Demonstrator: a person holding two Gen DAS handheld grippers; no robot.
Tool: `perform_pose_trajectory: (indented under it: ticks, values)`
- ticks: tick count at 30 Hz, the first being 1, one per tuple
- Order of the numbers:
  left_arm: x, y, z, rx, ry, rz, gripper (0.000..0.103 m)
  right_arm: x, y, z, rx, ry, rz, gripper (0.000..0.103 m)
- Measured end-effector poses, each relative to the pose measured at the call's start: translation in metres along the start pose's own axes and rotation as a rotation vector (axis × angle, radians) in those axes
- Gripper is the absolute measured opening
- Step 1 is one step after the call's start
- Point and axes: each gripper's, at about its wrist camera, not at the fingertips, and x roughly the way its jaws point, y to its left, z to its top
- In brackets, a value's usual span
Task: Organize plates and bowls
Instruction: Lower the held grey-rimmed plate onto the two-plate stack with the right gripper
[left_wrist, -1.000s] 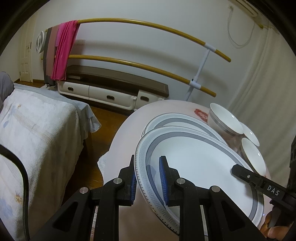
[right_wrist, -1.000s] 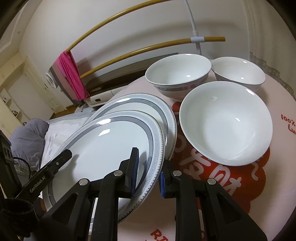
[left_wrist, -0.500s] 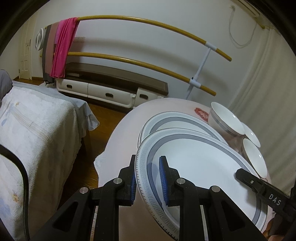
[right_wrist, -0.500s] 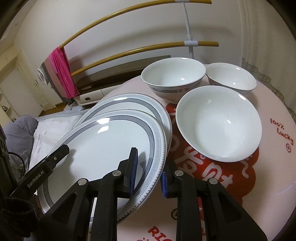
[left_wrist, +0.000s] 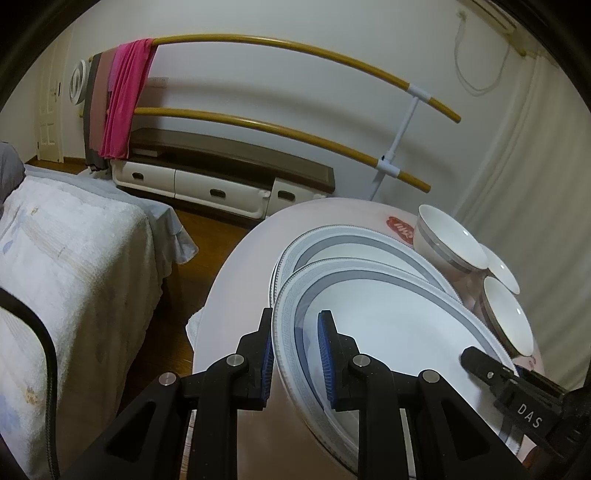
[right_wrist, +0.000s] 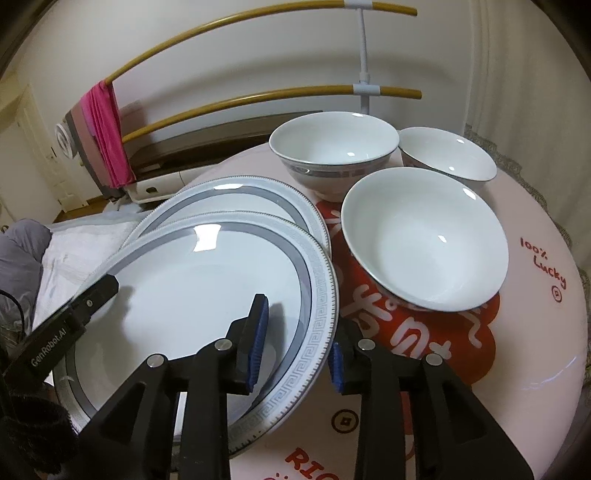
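A white plate with a grey patterned rim (left_wrist: 399, 332) (right_wrist: 192, 280) hangs over a second matching plate (left_wrist: 351, 247) (right_wrist: 240, 199) on the round table. My left gripper (left_wrist: 295, 354) straddles the near plate's left rim, jaws set wide apart, and it shows at the left of the right wrist view (right_wrist: 92, 295). My right gripper (right_wrist: 299, 343) straddles its right rim with a wide gap; it also shows in the left wrist view (left_wrist: 476, 360). Three white bowls stand to the right: a grey-banded one (right_wrist: 332, 147), a plain near one (right_wrist: 424, 236), and a far one (right_wrist: 447, 151).
The table (right_wrist: 535, 332) has a pink cover with red print. A bed with a pale quilt (left_wrist: 55, 258) is to the left. A drying rack with a pink towel (left_wrist: 125, 96) and a low cabinet (left_wrist: 221, 177) stand along the wall.
Both grippers' jaws have widened around the plate rim. The plate has dropped lower over the second plate, and both cameras have pulled back slightly.
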Motion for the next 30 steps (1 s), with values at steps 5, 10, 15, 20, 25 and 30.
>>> perform_pose_trajectory:
  ticks: [5,10,15,20,25,30]
  values:
    - [-0.001,0.000,-0.002,0.003,-0.004,0.000,0.018,0.001,-0.002,-0.001,0.017,0.001,0.013,0.031]
    - [-0.003,-0.002,-0.003,0.001,-0.007,0.001,0.018,0.000,-0.006,-0.002,0.033,-0.009,0.022,0.031]
    - [-0.002,-0.006,-0.002,0.008,-0.007,0.013,0.018,0.002,-0.008,-0.005,0.056,-0.013,0.042,0.034]
    - [-0.001,-0.008,-0.002,0.005,-0.010,0.015,0.018,0.006,-0.012,-0.005,0.084,-0.021,0.074,0.037]
    - [0.000,-0.010,-0.002,0.005,-0.010,0.020,0.018,0.010,-0.015,-0.004,0.082,-0.025,0.082,0.038]
    - [0.001,-0.011,-0.002,0.004,-0.009,0.028,0.018,0.016,-0.017,-0.003,0.087,-0.033,0.084,0.040]
